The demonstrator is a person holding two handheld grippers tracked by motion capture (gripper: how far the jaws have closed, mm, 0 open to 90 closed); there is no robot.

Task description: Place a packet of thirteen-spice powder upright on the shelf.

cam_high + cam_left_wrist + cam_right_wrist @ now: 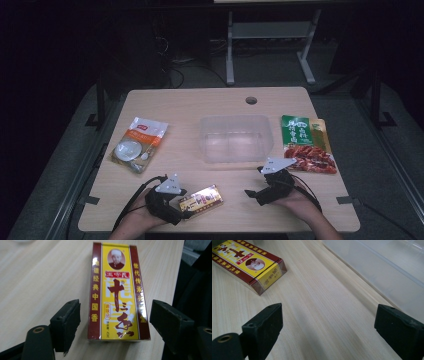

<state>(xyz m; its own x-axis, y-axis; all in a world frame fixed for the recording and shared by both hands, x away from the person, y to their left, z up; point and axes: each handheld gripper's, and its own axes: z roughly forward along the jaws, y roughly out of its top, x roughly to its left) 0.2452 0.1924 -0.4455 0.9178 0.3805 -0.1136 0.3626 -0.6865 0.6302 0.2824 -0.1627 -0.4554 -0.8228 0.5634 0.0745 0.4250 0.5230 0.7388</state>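
Nearest the person's edge of the wooden surface (165,107), the left tool (186,204) lies low with its jaws spread to either side of a yellow and dark-red box (117,292). In the left gripper view the box lies flat, label up, between the two black pads; a clear gap shows on each side, so neither pad presses on it. From above, the box sits near the front edge, left of centre, angled a little with its far end pointing toward the right.

To its right, well apart from the box, the right tool (252,192) rests just over the surface with its jaws wide and nothing between them. Its own view looks across bare wood, with the box at the upper left and a pale plastic wall at the upper right.

Behind both tools, in the middle, stands a clear plastic tub (236,138), open at the top; its inside looks bare. Left of it lies a white and orange pouch (139,144), tilted. Right of it, just beyond the right tool, lies a green and red packet (306,144). Farther back, a round hole (251,100) marks the surface near its rear edge.
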